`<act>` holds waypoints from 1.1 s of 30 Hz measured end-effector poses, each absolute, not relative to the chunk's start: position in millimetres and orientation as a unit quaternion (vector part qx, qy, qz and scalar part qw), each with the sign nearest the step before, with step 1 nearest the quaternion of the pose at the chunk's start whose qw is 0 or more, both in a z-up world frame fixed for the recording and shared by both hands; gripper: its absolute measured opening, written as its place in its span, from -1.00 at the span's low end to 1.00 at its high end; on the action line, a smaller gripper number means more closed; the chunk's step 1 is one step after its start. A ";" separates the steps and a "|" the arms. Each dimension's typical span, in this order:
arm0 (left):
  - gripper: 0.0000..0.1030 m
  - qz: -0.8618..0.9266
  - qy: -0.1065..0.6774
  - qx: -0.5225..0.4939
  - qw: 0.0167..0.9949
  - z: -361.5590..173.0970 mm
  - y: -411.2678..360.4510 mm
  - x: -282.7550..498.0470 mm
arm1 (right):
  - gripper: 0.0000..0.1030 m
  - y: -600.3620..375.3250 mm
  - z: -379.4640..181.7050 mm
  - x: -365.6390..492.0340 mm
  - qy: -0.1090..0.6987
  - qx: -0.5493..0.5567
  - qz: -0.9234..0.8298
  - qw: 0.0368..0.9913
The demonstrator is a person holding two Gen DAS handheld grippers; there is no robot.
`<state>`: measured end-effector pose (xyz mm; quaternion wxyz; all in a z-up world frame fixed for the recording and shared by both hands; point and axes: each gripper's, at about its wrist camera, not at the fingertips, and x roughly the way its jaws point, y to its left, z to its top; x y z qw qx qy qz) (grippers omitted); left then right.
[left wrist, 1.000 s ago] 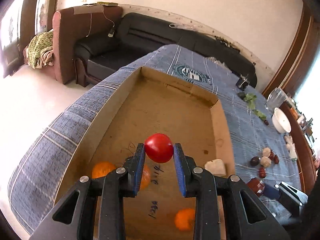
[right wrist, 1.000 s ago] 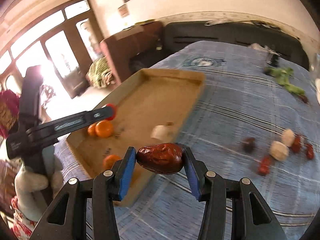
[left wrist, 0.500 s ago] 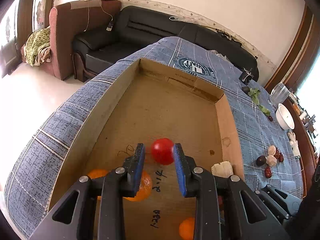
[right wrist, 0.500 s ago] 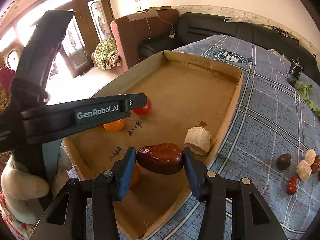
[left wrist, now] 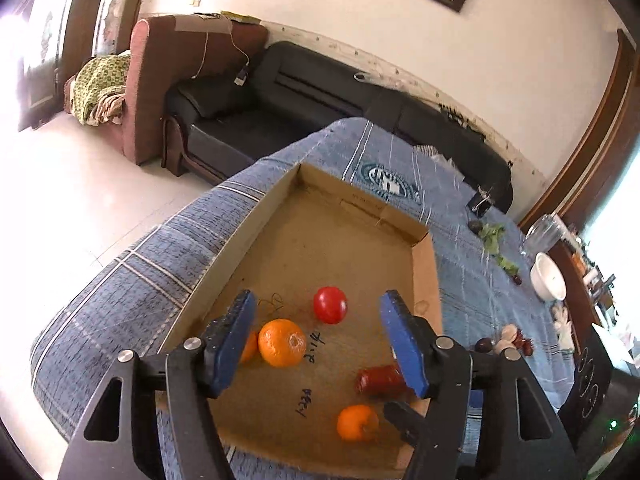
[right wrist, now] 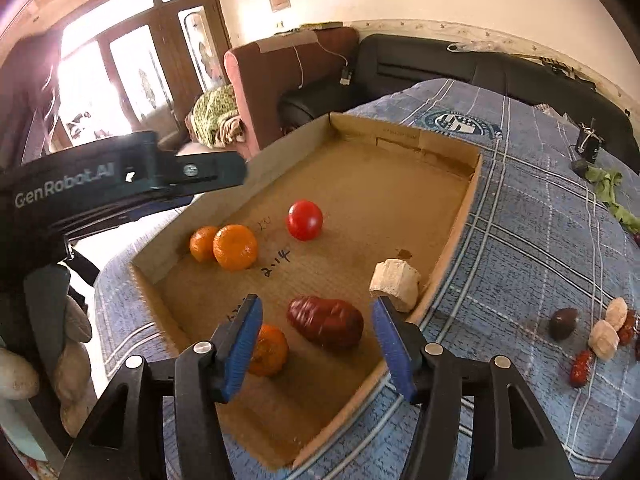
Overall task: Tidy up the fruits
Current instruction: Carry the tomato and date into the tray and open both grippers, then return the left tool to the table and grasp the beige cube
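1. Left wrist view: the left gripper (left wrist: 320, 334) hangs over the near end of a shallow cardboard tray (left wrist: 424, 268), its blue-padded jaws spread wide and holding nothing. A red tomato (left wrist: 330, 305) sits on the tray floor between and beyond the pads. An orange (left wrist: 282, 343) lies just inside the left pad, touching a second one partly hidden behind that pad. A dark red date (left wrist: 378, 380) rests by the right pad, with a small orange (left wrist: 357, 423) nearer the tray's front edge. The tray stands on a blue checked cloth (left wrist: 168, 264).

2. Right wrist view: the right gripper (right wrist: 318, 346) is likewise spread and empty above the same tray (right wrist: 456, 236). The date (right wrist: 326, 322) lies on the floor between its pads; a small orange (right wrist: 268, 350) sits beside the left pad. A pale chunk (right wrist: 396, 284) rests against the right wall. The tomato (right wrist: 305, 220) and two touching oranges (right wrist: 224, 245) lie farther in. More small fruits (right wrist: 592, 332) are scattered on the cloth (right wrist: 540, 220) to the right.
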<state>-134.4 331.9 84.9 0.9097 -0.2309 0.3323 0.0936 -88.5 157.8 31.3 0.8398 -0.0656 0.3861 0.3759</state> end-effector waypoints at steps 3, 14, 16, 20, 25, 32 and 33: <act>0.35 0.092 0.323 -0.231 0.913 93.5 325.2 -143.6 | 0.30 139.8 36.9 -92.4 0.382 -0.056 0.372 0.844; 0.39 0.046 0.328 -0.193 0.924 107.8 266.4 -146.7 | 0.38 14.8 49.3 -97.9 0.374 -0.007 0.290 0.881; 0.40 0.035 0.330 -0.182 0.926 108.6 252.4 -144.9 | 0.39 -18.8 48.0 -95.3 0.374 -0.003 0.257 0.891; 0.42 0.008 0.343 -0.163 0.925 103.4 222.8 -136.8 | 0.39 -80.6 43.8 -86.6 0.381 0.023 0.196 0.903; 0.42 -0.034 0.375 -0.136 0.916 87.7 179.0 -119.2 | 0.39 -141.0 40.6 -71.7 0.387 0.079 0.149 0.907; 0.42 -0.082 0.401 -0.078 0.909 70.8 121.0 -97.8 | 0.38 -158.8 32.5 -42.9 0.398 0.097 0.131 0.903; 0.42 -0.086 0.404 -0.072 0.908 68.3 114.3 -93.9 | 0.38 -158.0 29.4 -36.5 0.403 0.098 0.130 0.901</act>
